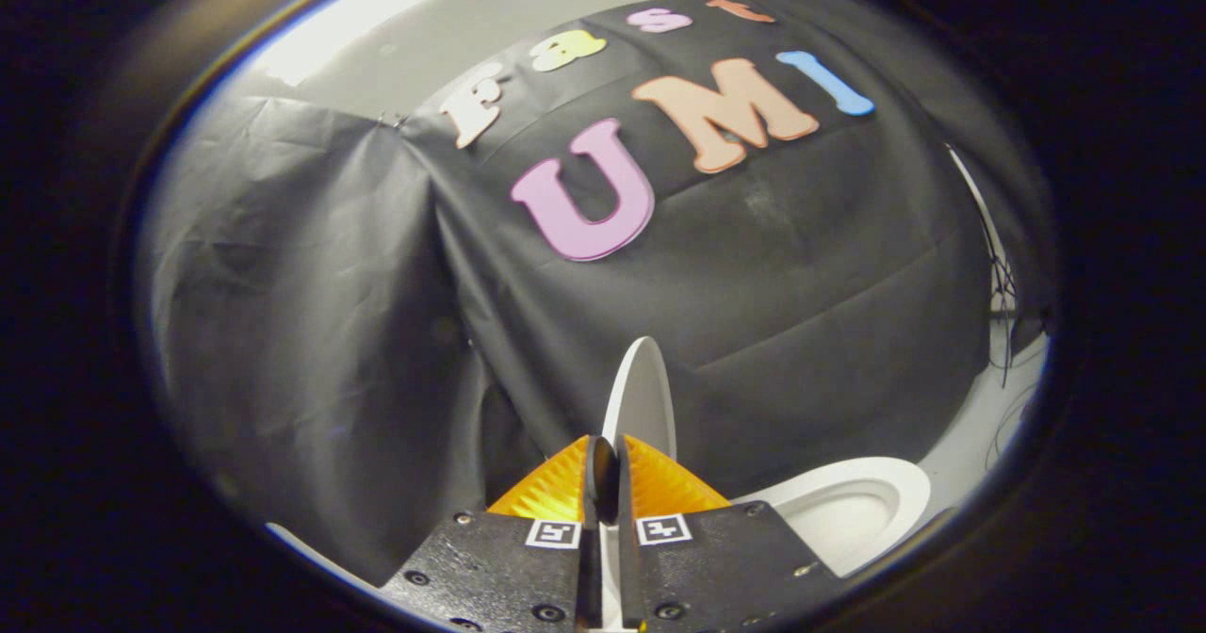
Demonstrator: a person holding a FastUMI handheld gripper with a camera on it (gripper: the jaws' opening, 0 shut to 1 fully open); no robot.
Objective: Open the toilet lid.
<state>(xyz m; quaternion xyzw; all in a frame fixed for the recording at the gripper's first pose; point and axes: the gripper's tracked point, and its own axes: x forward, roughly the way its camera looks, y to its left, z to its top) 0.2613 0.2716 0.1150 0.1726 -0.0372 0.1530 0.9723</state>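
Edgewise, toilet lid [642,397] in tongs [603,468].

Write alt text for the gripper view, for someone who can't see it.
The tongs are shut on the thin edge of a white toilet lid, which stands raised and edge-on just ahead. The open toilet bowl lies beside them, with black cloth behind.

The single camera rode on the claw [603,449] and looked forward along its two fingers, which showed at the bottom centre of the frame, closed on the thin edge of the raised toilet lid [643,397]. It sat very near the lid, facing the booth's black cloth wall [754,266], which spread across the middle. The open toilet bowl [848,506] lay at lower right, just beyond the fingers.
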